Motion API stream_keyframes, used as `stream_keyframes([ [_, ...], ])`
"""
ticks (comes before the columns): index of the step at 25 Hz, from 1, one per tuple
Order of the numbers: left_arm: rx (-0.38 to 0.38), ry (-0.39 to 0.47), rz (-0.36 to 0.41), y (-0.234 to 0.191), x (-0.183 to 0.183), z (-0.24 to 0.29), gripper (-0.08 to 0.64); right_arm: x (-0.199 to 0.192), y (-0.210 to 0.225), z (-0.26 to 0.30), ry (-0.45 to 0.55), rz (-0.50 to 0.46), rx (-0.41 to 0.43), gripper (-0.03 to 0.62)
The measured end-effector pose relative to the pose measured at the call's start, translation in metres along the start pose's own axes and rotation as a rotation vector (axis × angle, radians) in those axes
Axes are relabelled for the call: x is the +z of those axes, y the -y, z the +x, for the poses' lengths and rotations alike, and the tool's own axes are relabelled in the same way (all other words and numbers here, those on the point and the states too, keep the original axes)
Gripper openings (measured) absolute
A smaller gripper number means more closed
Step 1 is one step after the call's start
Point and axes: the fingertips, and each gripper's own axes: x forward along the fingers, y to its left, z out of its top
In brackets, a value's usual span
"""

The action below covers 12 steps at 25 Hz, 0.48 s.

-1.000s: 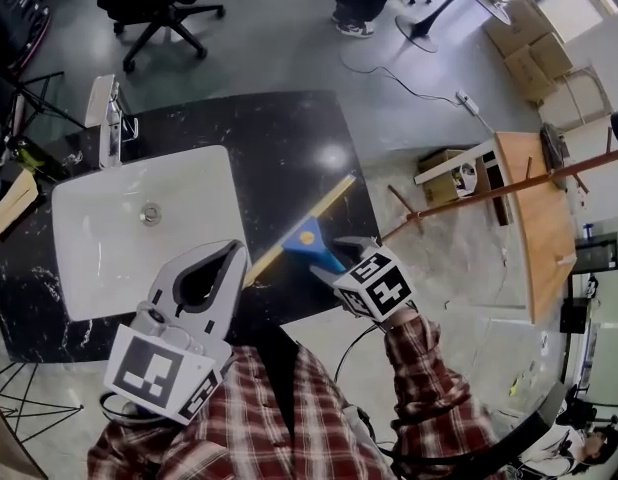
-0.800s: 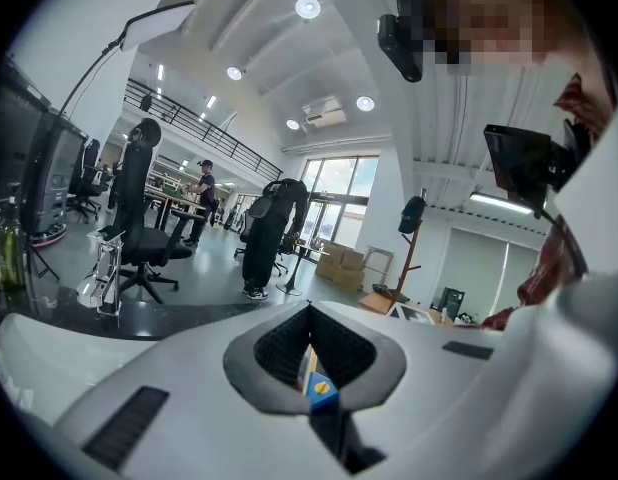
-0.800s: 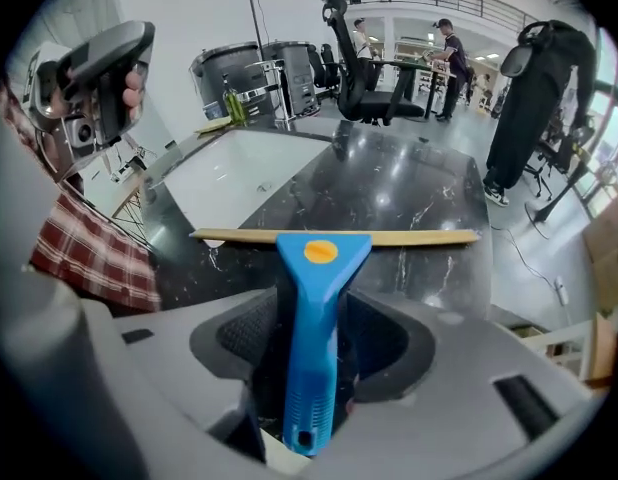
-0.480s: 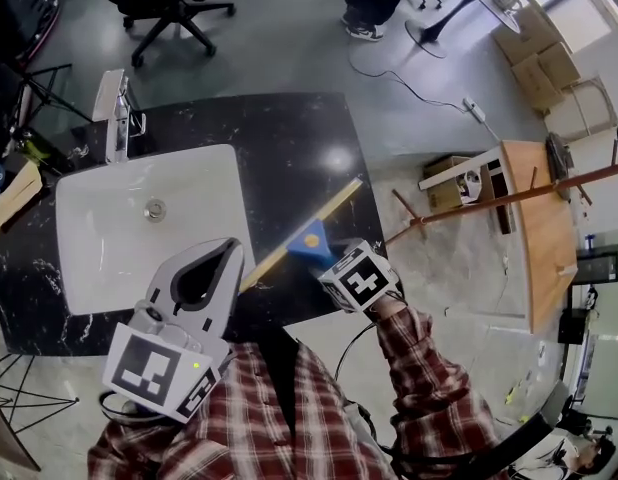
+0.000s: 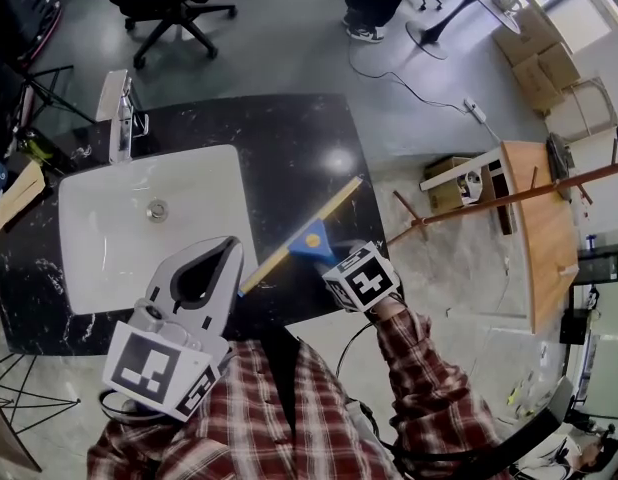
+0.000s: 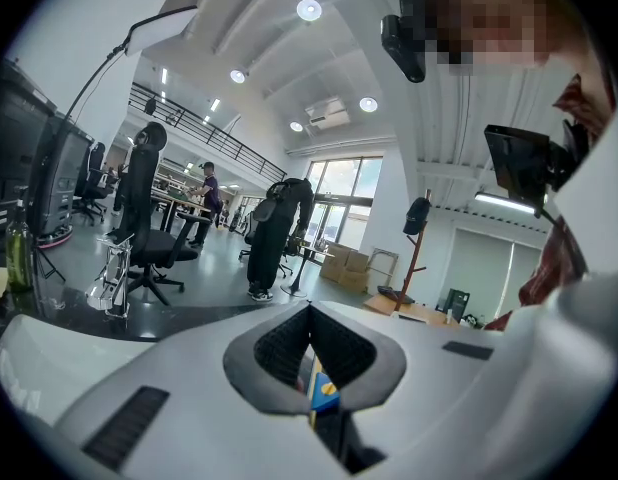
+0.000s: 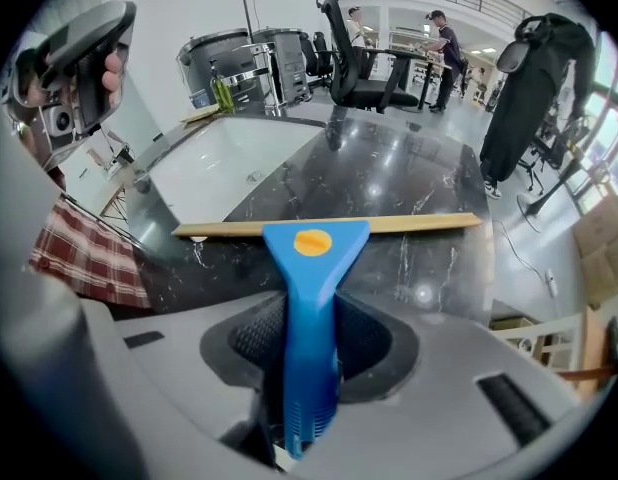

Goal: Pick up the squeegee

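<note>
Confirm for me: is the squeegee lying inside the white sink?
No, the squeegee is on the black counter, beside the white sink, not in it.

Table [image 5: 289, 148]: black stone top, white veins, glossy, upper middle of frame. White rectangular sink [image 5: 204, 183] set into its left half, with round drain [image 5: 157, 209] near basin middle. Chrome faucet [image 5: 121, 118] on table edge at upper left, behind sink. Squeegee [image 5: 309, 230] on bare right part: pale blade runs diagonally, blue handle points toward lower edge, just beside sink.
</note>
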Motion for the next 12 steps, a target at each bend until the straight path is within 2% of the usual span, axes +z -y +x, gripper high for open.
stream_keyframes([
  [6, 0.004, 0.009, 0.006, -0.001, 0.001, -0.005, 0.009, 0.006, -0.005, -0.009, 0.072, 0.023, -0.030, 0.137],
  [12, 0.024, 0.025, 0.013, -0.003, 0.006, -0.014, 0.009, 0.037, -0.003, -0.045, 0.271, 0.101, -0.065, 0.137],
])
